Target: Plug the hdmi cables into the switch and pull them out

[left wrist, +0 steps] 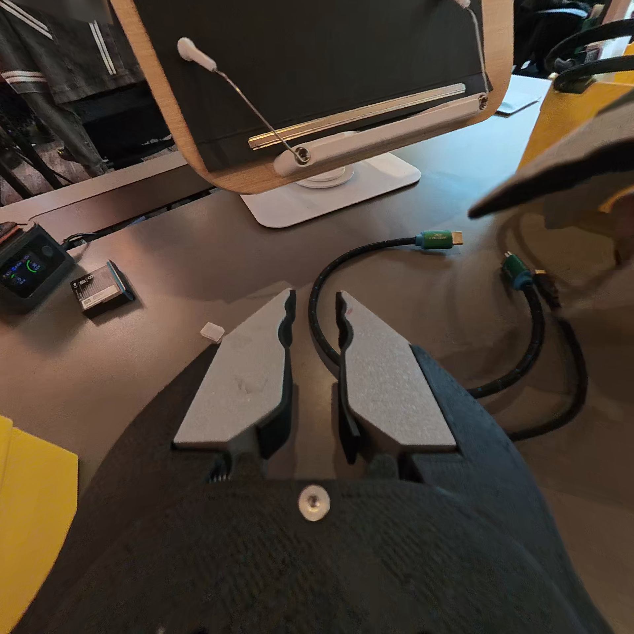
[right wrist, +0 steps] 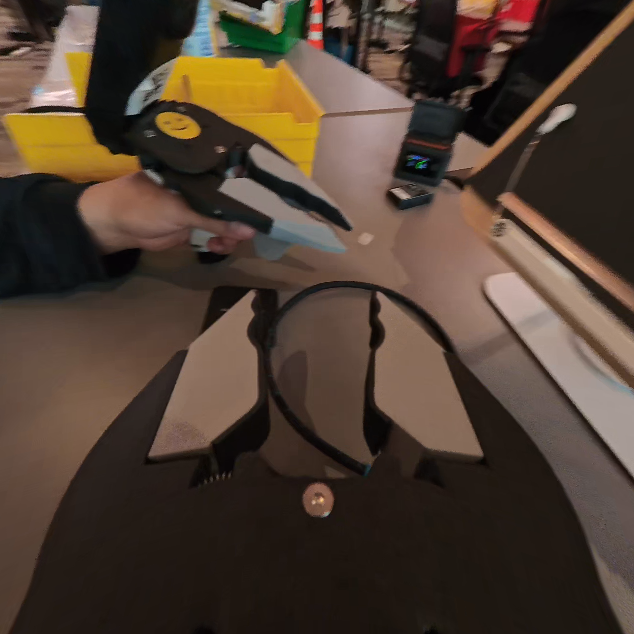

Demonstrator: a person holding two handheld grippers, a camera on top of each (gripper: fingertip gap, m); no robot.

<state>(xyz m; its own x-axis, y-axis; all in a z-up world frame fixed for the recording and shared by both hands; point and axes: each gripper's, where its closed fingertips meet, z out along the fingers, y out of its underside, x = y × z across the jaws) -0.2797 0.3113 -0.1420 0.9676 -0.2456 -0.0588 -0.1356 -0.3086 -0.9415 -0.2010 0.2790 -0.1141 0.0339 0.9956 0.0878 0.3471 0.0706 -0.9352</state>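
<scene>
A black braided HDMI cable (left wrist: 317, 302) loops on the brown table. Its green plug with a gold tip (left wrist: 436, 237) lies free, pointing right. A second green plug (left wrist: 514, 271) lies farther right, beside a dark plug (left wrist: 547, 286). My left gripper (left wrist: 315, 298) is open and empty, hovering over the cable loop. My right gripper (right wrist: 319, 305) is open, with the cable loop (right wrist: 274, 343) lying on the table under its fingers; it shows blurred at the upper right of the left wrist view (left wrist: 549, 164). A hand holds the left gripper (right wrist: 308, 212) above the table. I cannot identify the switch.
A wood-framed dark panel stands on a white base (left wrist: 329, 202) at the back. A small dark box (left wrist: 101, 290) and a device with a lit screen (left wrist: 27, 271) sit at the left. A small white piece (left wrist: 212, 332) lies near the left finger. Yellow bins (right wrist: 247, 92) stand behind. My hands' fingertips stand some 10 cm from each other. The left gripper is farther from the dark plug (left wrist: 547, 286), some 20 cm, than the right, some 15 cm.
</scene>
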